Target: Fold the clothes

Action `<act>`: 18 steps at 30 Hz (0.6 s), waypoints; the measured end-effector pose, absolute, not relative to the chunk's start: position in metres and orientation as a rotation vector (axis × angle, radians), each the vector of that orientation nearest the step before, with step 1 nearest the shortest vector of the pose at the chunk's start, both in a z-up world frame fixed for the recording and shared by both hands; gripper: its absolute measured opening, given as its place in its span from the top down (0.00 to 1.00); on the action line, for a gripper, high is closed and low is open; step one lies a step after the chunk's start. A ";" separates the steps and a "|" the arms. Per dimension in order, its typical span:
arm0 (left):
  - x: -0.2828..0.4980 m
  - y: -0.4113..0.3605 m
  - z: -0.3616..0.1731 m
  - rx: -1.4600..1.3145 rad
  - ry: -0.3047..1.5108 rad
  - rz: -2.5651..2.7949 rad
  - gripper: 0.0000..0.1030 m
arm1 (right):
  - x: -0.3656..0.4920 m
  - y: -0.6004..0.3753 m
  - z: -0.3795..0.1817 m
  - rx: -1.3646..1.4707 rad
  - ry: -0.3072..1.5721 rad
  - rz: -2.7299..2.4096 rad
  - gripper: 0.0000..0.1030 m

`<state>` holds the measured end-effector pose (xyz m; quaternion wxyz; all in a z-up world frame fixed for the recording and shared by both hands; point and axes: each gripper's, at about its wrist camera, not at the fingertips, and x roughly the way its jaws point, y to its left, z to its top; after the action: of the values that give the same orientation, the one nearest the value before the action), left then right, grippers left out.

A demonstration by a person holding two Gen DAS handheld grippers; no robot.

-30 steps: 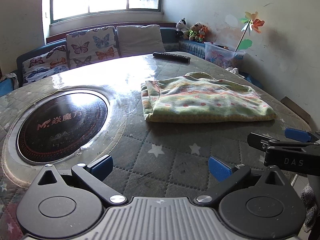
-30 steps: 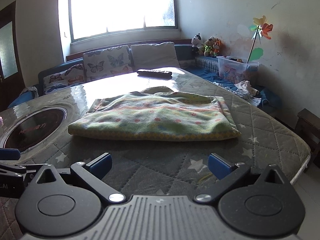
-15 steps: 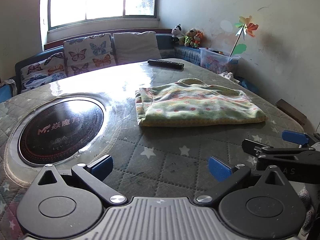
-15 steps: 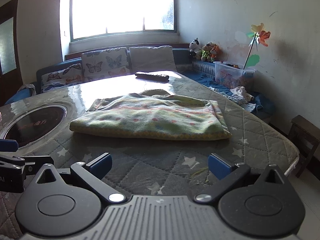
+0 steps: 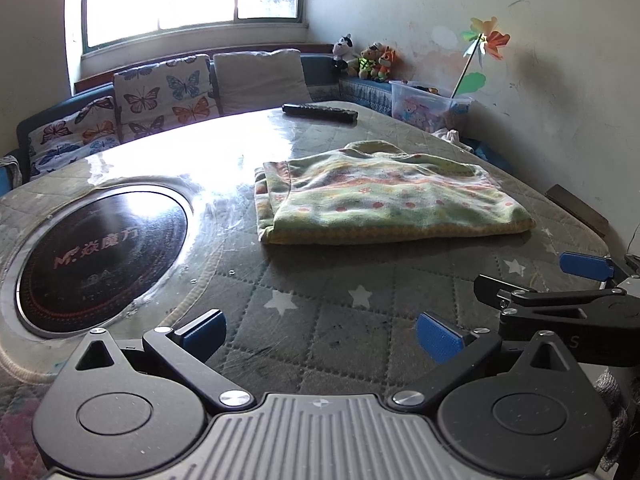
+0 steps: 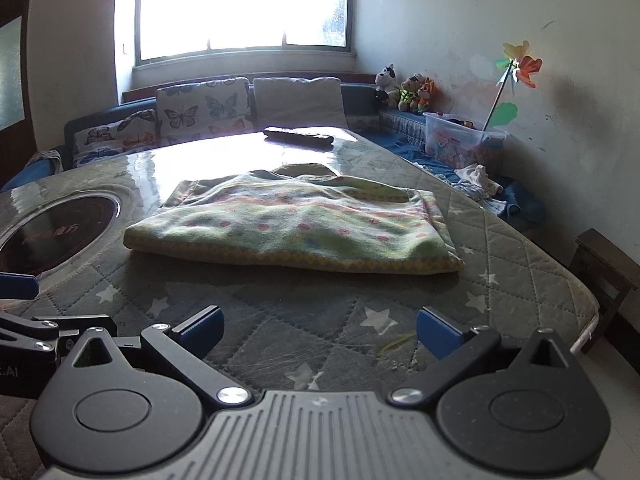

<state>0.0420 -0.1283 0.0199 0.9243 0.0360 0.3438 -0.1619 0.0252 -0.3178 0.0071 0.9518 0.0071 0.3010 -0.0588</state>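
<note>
Lying folded flat, the green patterned garment (image 5: 384, 200) is seen on the quilted table (image 5: 328, 312). The left gripper (image 5: 320, 332) and right gripper (image 6: 320, 330) are held wide apart, empty, short of it.

I read "Mr." and Chinese characters, red, on the round black glass cooktop (image 5: 100, 260). Other lettering I can't read.

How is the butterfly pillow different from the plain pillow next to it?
The butterfly pillow is covered in coloured butterflies, while the plain pillow is one pale colour with no pattern. The butterfly pillow stands to the left, and the plain pillow sits to its right, nearer the stuffed toys. Both lean upright against the sofa back under the window, behind the table.
</note>
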 end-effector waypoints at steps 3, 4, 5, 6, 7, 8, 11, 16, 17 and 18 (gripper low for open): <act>0.050 -0.129 0.018 0.076 0.715 -0.342 0.00 | 0.031 -0.317 0.005 0.012 0.627 -0.125 0.00; 0.053 -0.130 0.017 0.072 0.716 -0.346 0.00 | 0.034 -0.317 0.005 0.012 0.632 -0.126 0.00; 0.055 -0.130 0.017 0.068 0.718 -0.350 0.00 | 0.035 -0.317 0.004 0.011 0.635 -0.127 0.00; 0.058 -0.130 0.016 0.065 0.719 -0.353 0.00 | 0.037 -0.316 0.004 0.007 0.636 -0.128 0.00; 0.061 -0.131 0.016 0.061 0.721 -0.357 0.00 | 0.039 -0.315 0.003 0.000 0.636 -0.131 0.00; 0.063 -0.132 0.015 0.063 0.721 -0.356 0.00 | 0.041 -0.314 0.003 -0.006 0.636 -0.133 0.00; 0.067 -0.133 0.014 0.065 0.721 -0.354 0.00 | 0.046 -0.315 0.003 -0.007 0.640 -0.139 0.00; 0.073 -0.134 0.013 0.066 0.722 -0.351 0.00 | 0.051 -0.317 -0.001 -0.003 0.634 -0.139 0.00; 0.074 -0.134 0.013 0.066 0.722 -0.350 0.00 | 0.051 -0.318 -0.002 0.000 0.632 -0.140 0.00; 0.075 -0.134 0.012 0.067 0.722 -0.350 0.00 | 0.052 -0.318 -0.003 0.005 0.632 -0.141 0.00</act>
<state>0.0751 -0.1344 0.0124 0.9201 0.0325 0.3513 -0.1701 0.0516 -0.3185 -0.0028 0.9481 0.0024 0.3104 -0.0691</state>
